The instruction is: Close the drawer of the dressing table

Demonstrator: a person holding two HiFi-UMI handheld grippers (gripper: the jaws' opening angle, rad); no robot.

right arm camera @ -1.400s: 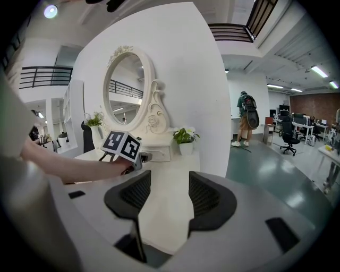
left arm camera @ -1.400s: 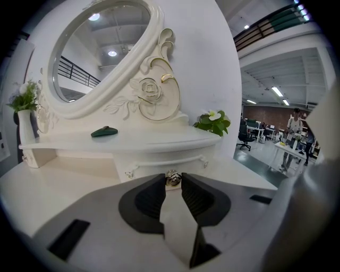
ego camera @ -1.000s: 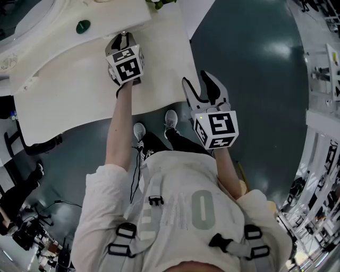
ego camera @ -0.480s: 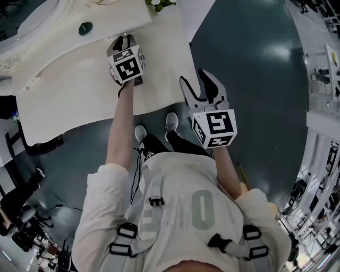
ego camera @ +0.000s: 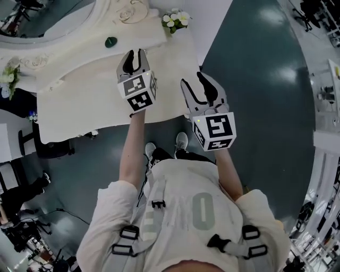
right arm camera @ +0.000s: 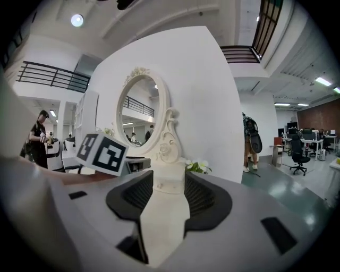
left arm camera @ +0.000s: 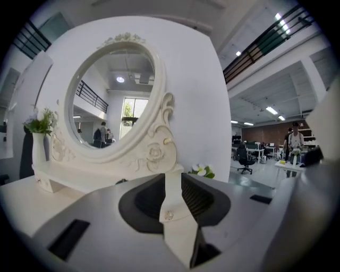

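Noted dressing table (ego camera: 79, 101) at far left, no drawer front jutting past its near edge — likely shut, task about done; found left gripper (ego camera: 135, 54) lifted off the tabletop since a second ago, jaws narrowly apart, nothing between; found right gripper (ego camera: 195, 81) raised too — jaws wider, just eased inward, empty.

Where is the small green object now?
Head view: the green object lies on the dressing table beside the mirror frame, left of the left gripper.

Drawer hidden under dressing table top (ego camera: 90, 98); mirror (ego camera: 40, 16) cut by edge
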